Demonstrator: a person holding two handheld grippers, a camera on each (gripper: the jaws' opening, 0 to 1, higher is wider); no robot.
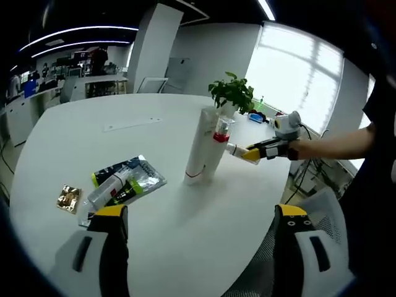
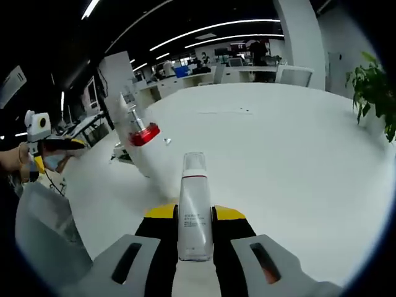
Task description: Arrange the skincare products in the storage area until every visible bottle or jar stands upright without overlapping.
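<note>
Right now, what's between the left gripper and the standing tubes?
In the left gripper view, bare white table lies between the left gripper and the standing tubes; packets lie off to the side.

Round white table [image 1: 154,124]: I saw it smooth, faintly glossy.
Clamped white plastic tube [image 2: 194,210]: satin.
Crinkled gold foil sachet [image 1: 68,198]: shiny.

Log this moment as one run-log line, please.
right gripper: shut on white clear-capped tube | left gripper: open, empty | upright: tall white tube, red-collared pump bottle | lying: packets and bottle on white table
</note>
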